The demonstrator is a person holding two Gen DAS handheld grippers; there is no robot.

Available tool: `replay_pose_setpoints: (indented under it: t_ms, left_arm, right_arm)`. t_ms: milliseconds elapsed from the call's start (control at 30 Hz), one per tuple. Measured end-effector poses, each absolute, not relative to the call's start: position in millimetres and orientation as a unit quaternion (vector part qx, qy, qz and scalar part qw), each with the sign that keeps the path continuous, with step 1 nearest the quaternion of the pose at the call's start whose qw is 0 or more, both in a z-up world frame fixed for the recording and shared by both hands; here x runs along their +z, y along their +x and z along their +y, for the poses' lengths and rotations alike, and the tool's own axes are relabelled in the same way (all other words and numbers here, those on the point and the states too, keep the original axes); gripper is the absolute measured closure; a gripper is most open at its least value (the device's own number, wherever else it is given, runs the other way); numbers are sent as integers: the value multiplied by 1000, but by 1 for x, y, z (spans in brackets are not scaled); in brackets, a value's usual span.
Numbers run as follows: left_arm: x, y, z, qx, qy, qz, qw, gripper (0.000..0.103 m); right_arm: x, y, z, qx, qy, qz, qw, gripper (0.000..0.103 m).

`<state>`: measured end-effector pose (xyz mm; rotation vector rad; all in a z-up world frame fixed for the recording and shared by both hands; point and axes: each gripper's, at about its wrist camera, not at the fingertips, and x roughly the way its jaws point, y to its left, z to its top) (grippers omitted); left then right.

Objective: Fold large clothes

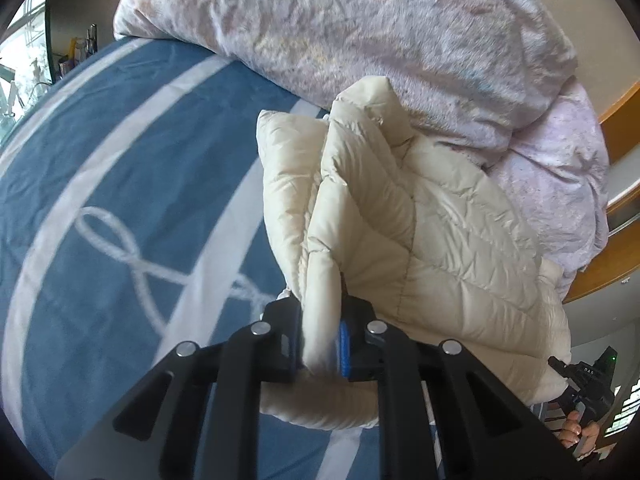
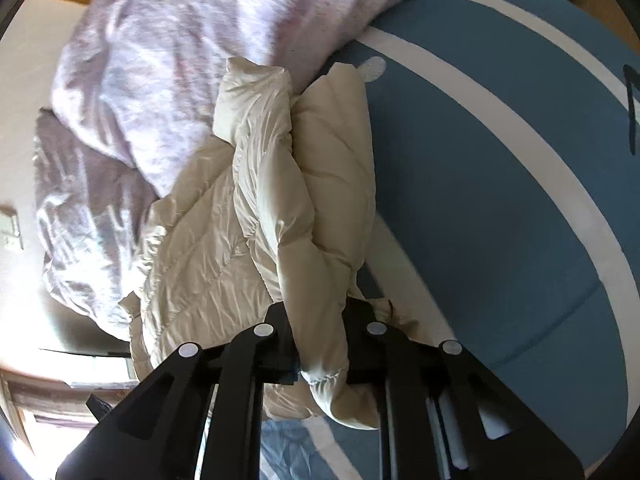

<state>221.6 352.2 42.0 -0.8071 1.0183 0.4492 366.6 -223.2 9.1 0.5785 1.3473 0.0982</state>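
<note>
one cream puffer jacket (image 1: 440,232), one lilac duvet (image 1: 360,40), one blue striped bedspread (image 1: 100,160), two grippers (image 1: 320,340)

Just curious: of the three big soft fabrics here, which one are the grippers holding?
The cream puffy jacket, pinched by both grippers; the lilac duvet and blue striped blanket lie untouched.

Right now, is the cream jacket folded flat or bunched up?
Bunched up. The cream jacket hangs in loose puffy folds, pinched by both grippers' jaws, above the blue blanket.
</note>
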Motion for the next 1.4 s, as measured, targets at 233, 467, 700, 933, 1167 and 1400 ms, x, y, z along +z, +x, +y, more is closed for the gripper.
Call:
replay_pose_setpoints:
  t_ms: [233, 467, 700, 933, 1167, 1400]
  left_arm:
    - [50, 158, 342, 210, -379, 469, 770, 88]
    - [48, 116, 334, 226, -368, 472, 768, 87]
    - [48, 97, 330, 245, -380, 474, 756, 86]
    - [39, 94, 338, 274, -403, 481, 728, 53]
    - [37, 106, 349, 275, -396, 490, 726, 20]
    - [27, 120, 365, 274, -403, 501, 715, 16]
  right_arm:
    - [-2, 321, -232, 64, 264, 632, 726, 89]
    - [-8, 302, -222, 82, 252, 640, 721, 89]
    - [-6, 302, -197, 80, 226, 647, 724, 89]
    - [18, 314, -158, 32, 55, 612, 788, 42]
    - [56, 332, -90, 70, -50, 533, 842, 35]
    - [42, 318, -19, 180, -79, 540, 818, 36]
